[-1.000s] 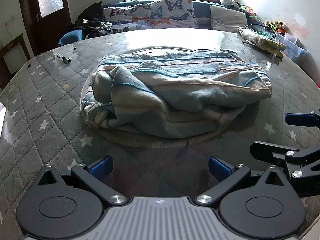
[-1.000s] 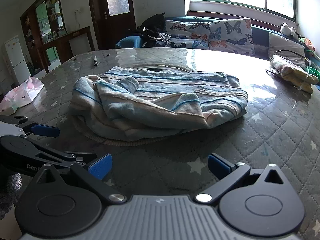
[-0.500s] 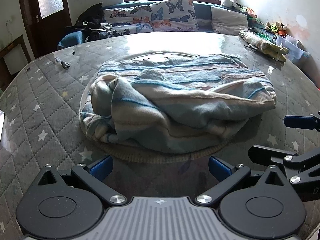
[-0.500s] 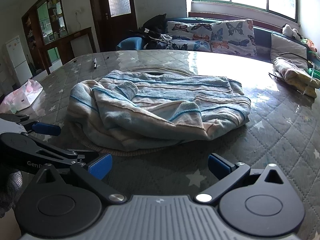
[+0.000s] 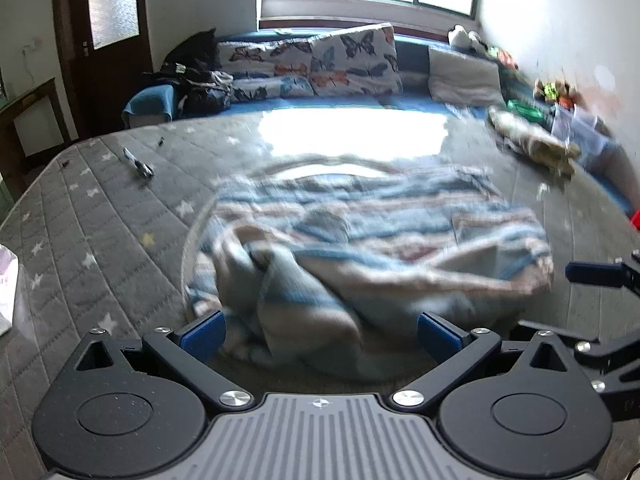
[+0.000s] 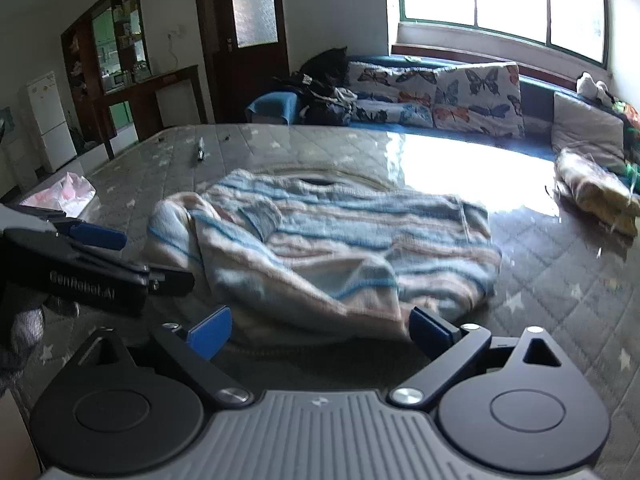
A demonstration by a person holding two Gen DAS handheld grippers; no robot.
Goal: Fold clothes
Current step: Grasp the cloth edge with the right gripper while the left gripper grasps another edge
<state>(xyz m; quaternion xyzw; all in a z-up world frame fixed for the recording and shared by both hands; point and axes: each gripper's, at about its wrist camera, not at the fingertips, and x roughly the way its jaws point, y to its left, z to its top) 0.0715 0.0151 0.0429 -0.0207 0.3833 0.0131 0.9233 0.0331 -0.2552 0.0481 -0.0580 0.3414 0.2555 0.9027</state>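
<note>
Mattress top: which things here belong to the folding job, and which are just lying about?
Job:
striped garment
left claw, open
right claw, closing, nothing between its jaws

Lying about:
pen
yellowish bundle
pink bag
butterfly cushions

A grey quilted mattress (image 6: 560,292) with pale stars fills the middle, glare from the window (image 6: 500,0) on its far side. At 12 o'clock, butterfly cushions (image 6: 440,92) line a blue couch (image 5: 412,54). At 11 o'clock a heap of dark clothes (image 6: 324,92) lies beside them, and behind it stands a brown door (image 6: 240,40). At 10 o'clock a white fridge (image 6: 48,120) stands by a cabinet (image 6: 116,52). A pink plastic bag (image 6: 64,196) lies at 9 o'clock. A pen (image 5: 138,163) lies on the mattress at 10 o'clock. At 2 o'clock a yellowish bundle (image 6: 596,192) rests near the edge, with a grey pillow (image 5: 464,76) beyond.
</note>
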